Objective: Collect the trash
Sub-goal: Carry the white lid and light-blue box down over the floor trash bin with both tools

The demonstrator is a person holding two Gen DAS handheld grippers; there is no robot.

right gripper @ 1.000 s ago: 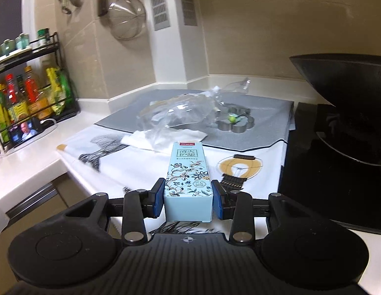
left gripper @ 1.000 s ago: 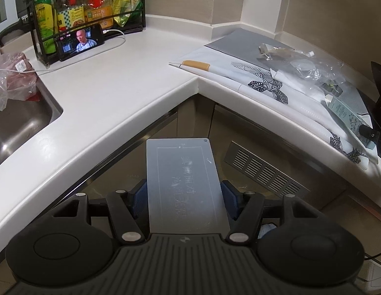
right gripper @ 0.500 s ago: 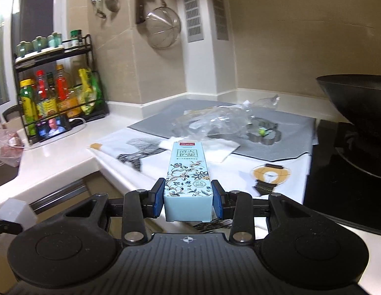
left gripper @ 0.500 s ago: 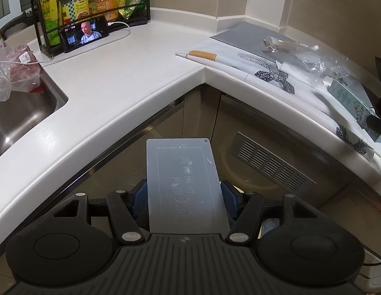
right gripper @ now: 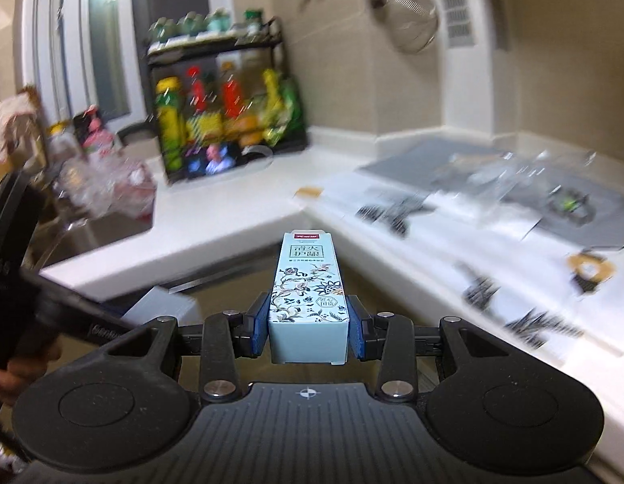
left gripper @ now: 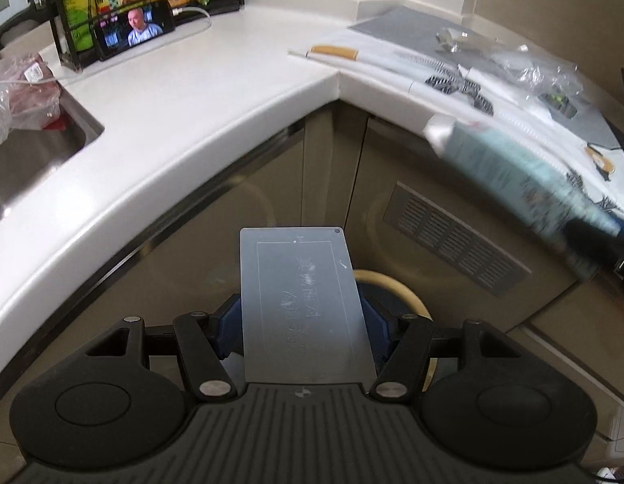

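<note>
trash-wise, your right gripper [right gripper: 308, 328] is clamped on the blue box [right gripper: 308, 298] and the left gripper [left gripper: 300, 328] pinches the frosted card [left gripper: 302, 306], so go steady to the bin.

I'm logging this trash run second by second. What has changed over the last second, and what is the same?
The right gripper has carried the light blue floral box off the patterned mat, out past the counter edge, swinging left toward the left gripper. Beneath that one a yellow-rimmed bin has come into view. Unchanged: both grips, the left on its translucent plastic box; the crumpled clear plastic lies on the mat.
</note>
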